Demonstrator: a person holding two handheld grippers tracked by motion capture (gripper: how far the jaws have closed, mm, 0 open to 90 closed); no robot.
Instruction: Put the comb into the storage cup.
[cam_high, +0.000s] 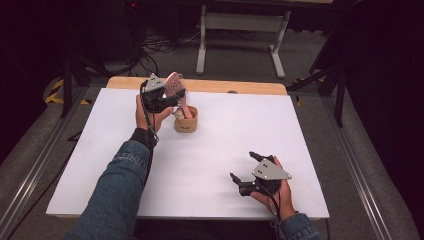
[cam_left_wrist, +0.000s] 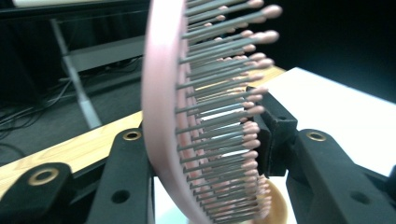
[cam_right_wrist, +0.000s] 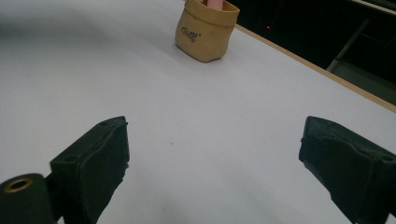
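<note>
- The right gripper (cam_high: 246, 171) is resting low near the front edge of the table (cam_high: 320, 200), held in the right hand (cam_high: 280, 187); its jaws are standing wide apart with nothing between them.
- A bare stretch of white tabletop is lying between that gripper and the pouch (cam_right_wrist: 207, 31), with nothing in the way.
- The pouch, a small tan one with its rim rolled down, is sitting upright toward the far side of the table; dark writing is showing on its side, too small to read.
- The brush (cam_left_wrist: 161, 112), pink with pink-tipped bristles, is standing with its handle down in the pouch and its head rising above the rim.
- The left gripper (cam_high: 169, 97), held in the left hand (cam_high: 150, 116), is hovering just left of the pouch, its jaws flanking the brush head: one against the pink back, the other at the bristle tips. Whether they are pressing I cannot tell.
- A strip of bare wood (cam_high: 250, 87) is showing along the table's far edge.
- Beyond it, grey carpet, loose cables (cam_high: 160, 47) and a white stand (cam_high: 240, 35) are sitting in a dark room.
</note>
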